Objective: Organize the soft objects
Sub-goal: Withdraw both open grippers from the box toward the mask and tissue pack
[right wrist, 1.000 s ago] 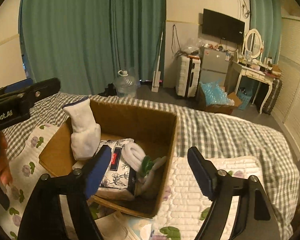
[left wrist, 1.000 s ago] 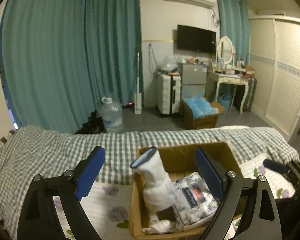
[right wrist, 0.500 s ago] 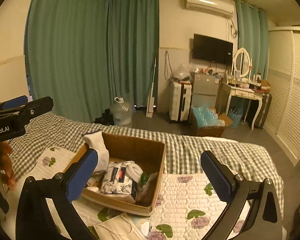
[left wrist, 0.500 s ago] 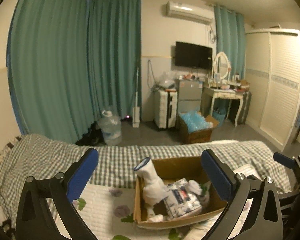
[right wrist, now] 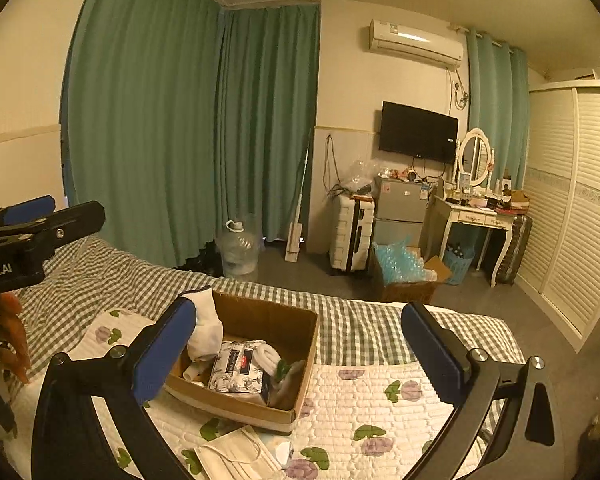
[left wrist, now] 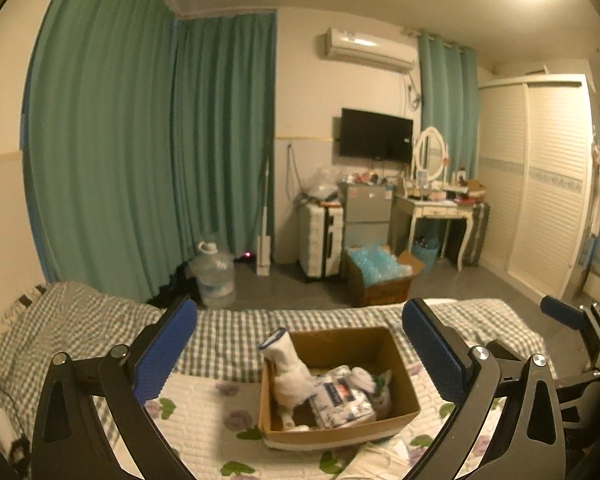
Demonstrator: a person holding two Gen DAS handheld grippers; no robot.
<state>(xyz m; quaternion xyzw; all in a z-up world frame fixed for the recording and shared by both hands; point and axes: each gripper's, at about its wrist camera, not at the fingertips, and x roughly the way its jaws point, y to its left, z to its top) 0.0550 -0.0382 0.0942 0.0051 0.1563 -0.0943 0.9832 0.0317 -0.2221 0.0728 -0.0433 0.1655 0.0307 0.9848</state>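
A cardboard box (left wrist: 402, 372) (right wrist: 302, 364) sits on the bed. Inside it a white sock with a blue cuff (left wrist: 286, 364) (right wrist: 206, 324) stands upright at the left, next to a floral tissue pack (left wrist: 342, 398) (right wrist: 240, 366), a rolled white sock (right wrist: 268, 356) and a green-and-white soft item (left wrist: 382, 380). My left gripper (left wrist: 300, 354) is open and empty, raised well above and behind the box. My right gripper (right wrist: 300, 350) is open and empty, also held high. A white face mask (right wrist: 230, 458) lies on the quilt in front of the box.
The bed has a floral quilt (right wrist: 380, 408) over a checked sheet (right wrist: 364, 328). The left gripper's body (right wrist: 28, 240) shows at the right view's left edge. Beyond the bed stand a water jug (left wrist: 214, 278), a suitcase (left wrist: 320, 240), a floor box (left wrist: 382, 282) and a dressing table (left wrist: 440, 216).
Both grippers have risen and pulled back from the box, so it looks smaller and lower in both views. Both stay open and empty. The box contents have not moved.
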